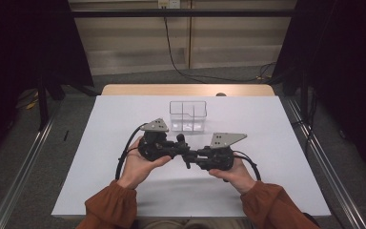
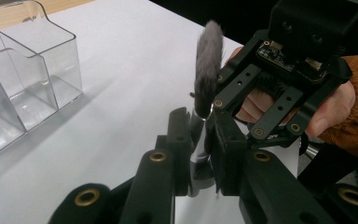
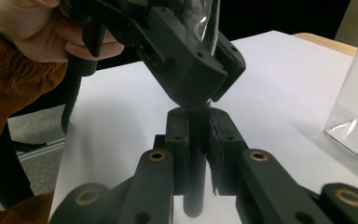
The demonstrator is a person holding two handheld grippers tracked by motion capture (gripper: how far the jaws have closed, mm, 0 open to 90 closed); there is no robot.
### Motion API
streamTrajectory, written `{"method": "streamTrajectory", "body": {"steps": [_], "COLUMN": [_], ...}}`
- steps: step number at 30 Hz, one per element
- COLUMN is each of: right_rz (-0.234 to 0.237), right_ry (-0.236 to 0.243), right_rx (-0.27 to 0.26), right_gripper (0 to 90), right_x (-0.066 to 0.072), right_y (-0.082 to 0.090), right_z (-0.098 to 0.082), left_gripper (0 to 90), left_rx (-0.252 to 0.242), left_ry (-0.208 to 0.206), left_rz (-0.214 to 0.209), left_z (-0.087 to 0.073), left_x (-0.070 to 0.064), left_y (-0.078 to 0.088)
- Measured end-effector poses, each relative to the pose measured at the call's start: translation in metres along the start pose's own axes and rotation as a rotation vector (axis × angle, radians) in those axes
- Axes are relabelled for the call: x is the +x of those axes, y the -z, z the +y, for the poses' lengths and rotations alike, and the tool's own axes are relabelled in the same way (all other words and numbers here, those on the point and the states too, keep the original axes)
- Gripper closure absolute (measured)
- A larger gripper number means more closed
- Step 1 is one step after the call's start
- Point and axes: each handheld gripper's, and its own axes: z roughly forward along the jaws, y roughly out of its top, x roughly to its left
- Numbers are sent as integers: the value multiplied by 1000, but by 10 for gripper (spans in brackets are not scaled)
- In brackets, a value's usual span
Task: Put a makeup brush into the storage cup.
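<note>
— White tabletop (image 1: 124,119) under the high view, dark curtains at both sides, and one clear divided organizer (image 1: 188,116) standing above the middle of the frame. How far along is the work?

— Midway, I would judge. The makeup brush (image 2: 208,70) is off the table and held between both grippers at the centre of the high view, below the organizer. None of its compartments holds anything, so putting the brush in is what seems left.

— Who has the brush?

— Both. In the left gripper view, the left gripper (image 2: 200,140) has its jaws narrowed onto the shiny metal ferrule at lower centre, the grey bristles rising toward the top middle. The right gripper (image 3: 196,140) is clamped on the dark handle in its own view, lower centre, with the left gripper's jaws just above it on the same brush.

— So it looks like a handover?

— Likely; one gripper must let go before the brush can travel up the frame to the organizer, which stands well apart.
</note>
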Motion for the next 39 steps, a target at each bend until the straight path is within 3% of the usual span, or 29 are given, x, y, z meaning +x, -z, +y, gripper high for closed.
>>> {"method": "streamTrajectory", "body": {"steps": [10, 13, 19, 23, 27, 29, 39], "right_rz": [-12, -24, -40, -47, -54, -58, -76], "right_ry": [1, -2, -4, -5, -7, -8, -11], "right_rx": [9, 3, -4, -12, -15, -18, -27], "right_gripper": [797, 797, 797, 797, 797, 797, 797], "right_x": [-2, -4, -7, -8, -8, -9, -11], "right_y": [2, 4, 8, 10, 12, 13, 18], "right_z": [0, 0, 0, 1, 1, 2, 3], "left_gripper": [623, 527, 398, 327, 220, 147, 45], "left_rx": [-45, -64, -118, -143, -181, -176, -214], "left_ry": [-13, -12, 23, 16, 9, 12, 6], "left_rz": [7, 40, 63, 92, 146, 175, 239], "left_z": [-4, -7, -13, -16, -21, -23, -41], "left_x": [-1, -1, 4, 3, 3, 4, 9], "left_y": [0, 3, 13, 19, 25, 27, 42]}}
